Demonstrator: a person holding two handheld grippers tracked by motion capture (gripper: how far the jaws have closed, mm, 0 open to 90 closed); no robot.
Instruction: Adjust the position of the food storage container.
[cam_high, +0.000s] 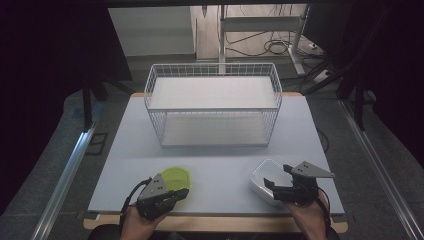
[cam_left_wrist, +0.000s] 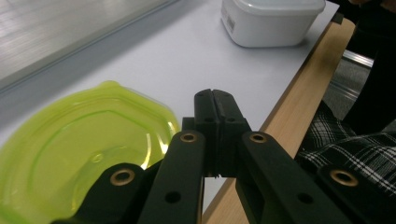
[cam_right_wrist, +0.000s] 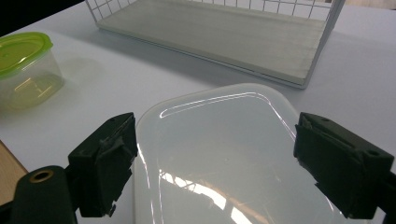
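A clear tub with a lime-green lid (cam_high: 176, 177) stands near the front left of the table. My left gripper (cam_high: 184, 192) is beside it, just to its right. In the left gripper view the jaws (cam_left_wrist: 215, 95) are pressed flat together with nothing between them, and the green lid (cam_left_wrist: 70, 154) lies to their left. A white lidded container (cam_high: 265, 180) sits at the front right. My right gripper (cam_high: 279, 176) straddles it. In the right gripper view its wide-set jaws (cam_right_wrist: 217, 140) rest against both side edges of the white lid (cam_right_wrist: 219, 186).
A white wire basket (cam_high: 212, 109) with a flat pale floor stands at the middle back of the pale table (cam_high: 140, 165); its near corner (cam_right_wrist: 322, 49) lies beyond the white container. The table's wooden front edge (cam_left_wrist: 299, 93) runs close by my left gripper.
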